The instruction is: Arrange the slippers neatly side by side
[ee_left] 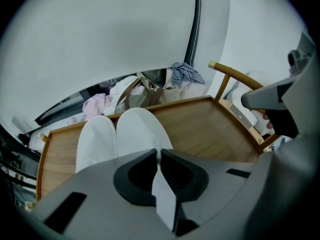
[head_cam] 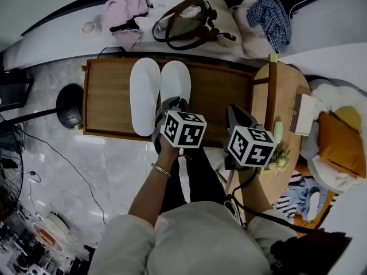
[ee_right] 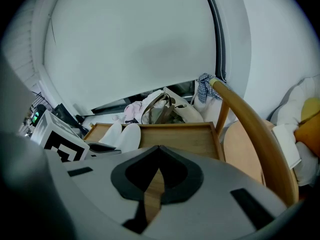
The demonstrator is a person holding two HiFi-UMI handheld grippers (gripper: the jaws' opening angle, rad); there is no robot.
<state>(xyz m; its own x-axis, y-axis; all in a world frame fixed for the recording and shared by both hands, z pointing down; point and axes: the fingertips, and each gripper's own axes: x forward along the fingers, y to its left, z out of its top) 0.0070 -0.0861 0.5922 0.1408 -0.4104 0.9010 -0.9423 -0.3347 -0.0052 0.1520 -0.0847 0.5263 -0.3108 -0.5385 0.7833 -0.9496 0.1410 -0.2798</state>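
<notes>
Two white slippers lie side by side, toes away from me, on a wooden tray table (head_cam: pixel 109 96). The left slipper (head_cam: pixel 143 93) (ee_left: pixel 95 141) touches the right slipper (head_cam: pixel 175 80) (ee_left: pixel 140 131) along its length. My left gripper (head_cam: pixel 172 103) (ee_left: pixel 159 153) sits at the right slipper's heel, its jaws shut on the white heel edge. My right gripper (head_cam: pixel 232 112) (ee_right: pixel 159 154) hovers over the tray's bare right part with its jaws shut and nothing between them. In the right gripper view both slippers (ee_right: pixel 122 136) show at the tray's left.
A wooden chair (head_cam: pixel 281 96) with a book (head_cam: pixel 301 113) stands right of the tray, close to my right gripper. Bags and clothes (head_cam: pixel 183 16) pile up behind the tray. A black round stand base (head_cam: pixel 69 105) sits on the floor at left. Cushions (head_cam: pixel 341 142) lie far right.
</notes>
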